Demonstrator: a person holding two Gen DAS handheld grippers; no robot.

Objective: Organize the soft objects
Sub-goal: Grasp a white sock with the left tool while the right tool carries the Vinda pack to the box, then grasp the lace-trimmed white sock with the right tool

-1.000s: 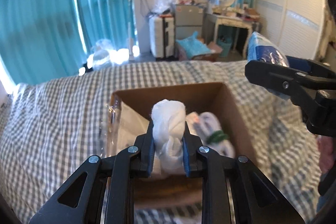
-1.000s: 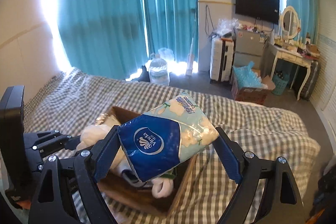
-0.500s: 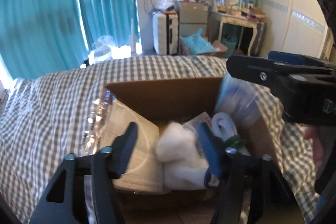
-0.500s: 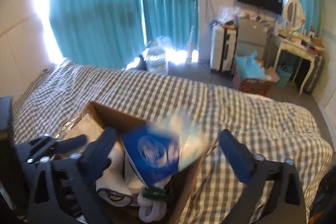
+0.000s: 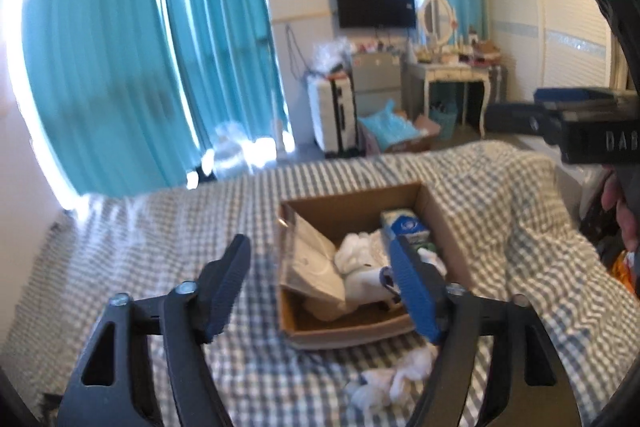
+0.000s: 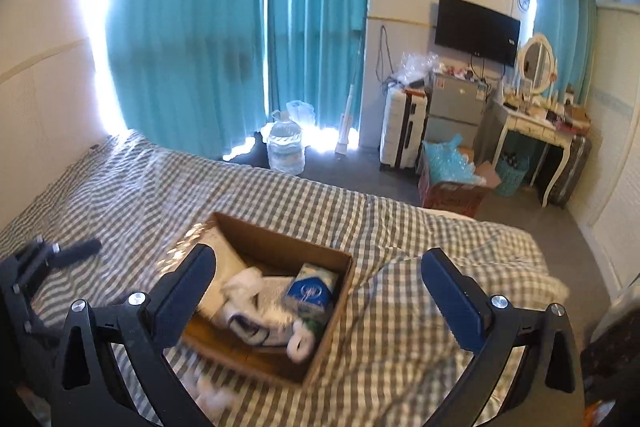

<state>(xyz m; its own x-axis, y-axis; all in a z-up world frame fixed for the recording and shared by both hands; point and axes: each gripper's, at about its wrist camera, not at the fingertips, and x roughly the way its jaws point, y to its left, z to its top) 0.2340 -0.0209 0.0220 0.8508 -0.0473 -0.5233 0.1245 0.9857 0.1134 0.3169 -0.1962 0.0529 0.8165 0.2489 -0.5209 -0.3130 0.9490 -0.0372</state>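
With both tools held up above the bed, I see my left gripper (image 5: pixel 320 287) spread wide, its blue-padded fingers (image 5: pixel 412 291) clasping nothing; my right gripper (image 6: pixel 316 291) is parted just as far and carries nothing either. From the right wrist camera, the left tool shows as a dark arm at the lower left, off to the left of the cardboard box (image 6: pixel 320 359); from the left wrist camera, the right tool appears at the far right edge, well above and to the right of that box.

I take the box as my landmark. It sits open-topped on the grey checked bedspread (image 6: pixel 420 347). Inside it, against the right wall, a blue and white tissue pack (image 6: pixel 310 289) stands on end. To the left of the pack, in the middle of the box, lies a heap of white rolled cloths and socks (image 6: pixel 244 287), one with a dark trim. Leaning on the box's left wall is a flat clear-wrapped white packet (image 5: pixel 310 259). Outside the box, just beside its near edge, a crumpled white cloth (image 5: pixel 396 379) rests on the bedspread.

Beyond the box's far side, past the foot of the bed, a water jug (image 6: pixel 285 147) stands on the floor before the teal curtains (image 6: pixel 224 27).
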